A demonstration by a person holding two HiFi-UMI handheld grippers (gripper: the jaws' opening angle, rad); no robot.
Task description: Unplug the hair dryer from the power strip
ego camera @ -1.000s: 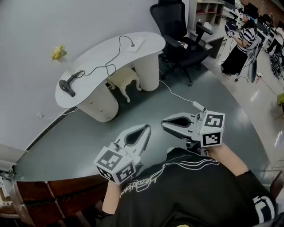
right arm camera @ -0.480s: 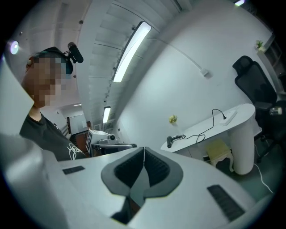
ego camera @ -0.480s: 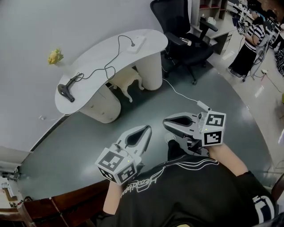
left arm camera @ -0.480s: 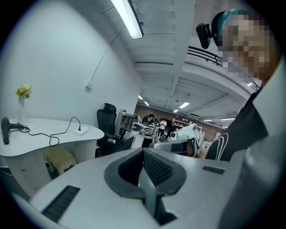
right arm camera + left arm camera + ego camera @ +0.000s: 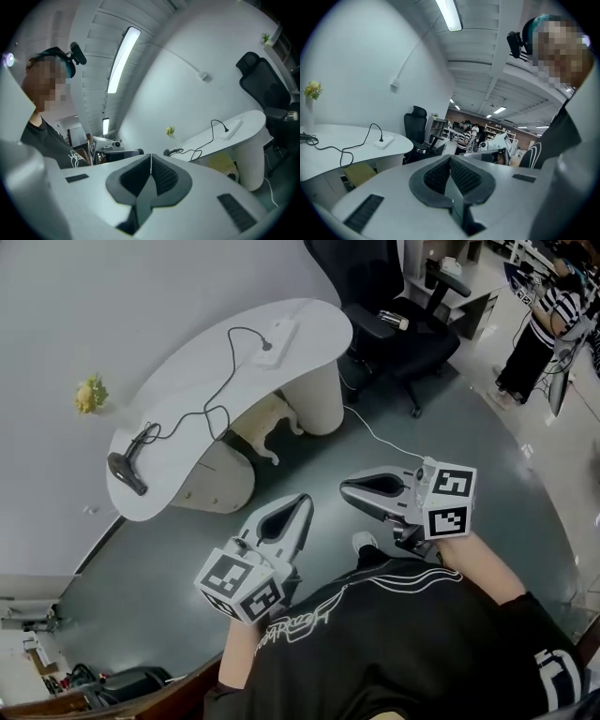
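A black hair dryer (image 5: 125, 472) lies at the left end of a curved white table (image 5: 178, 442). Its black cord (image 5: 217, 390) snakes across the top to a plug seated in the white power strip (image 5: 278, 337) at the right end. The strip (image 5: 384, 141) and cord (image 5: 206, 140) also show in both gripper views. My left gripper (image 5: 303, 503) and right gripper (image 5: 348, 491) hang over the floor, well short of the table, jaws pressed together on nothing.
A black office chair (image 5: 394, 310) stands right of the table, a small stool (image 5: 267, 423) under it. A white cable (image 5: 380, 439) trails over the grey floor. A yellow flower (image 5: 90, 394) sits by the wall. A person (image 5: 544, 320) stands far right.
The table, dryer and power strip have shifted in the head view and appear nearer as I walk toward them. Both grippers keep the same shut pose in front of me.
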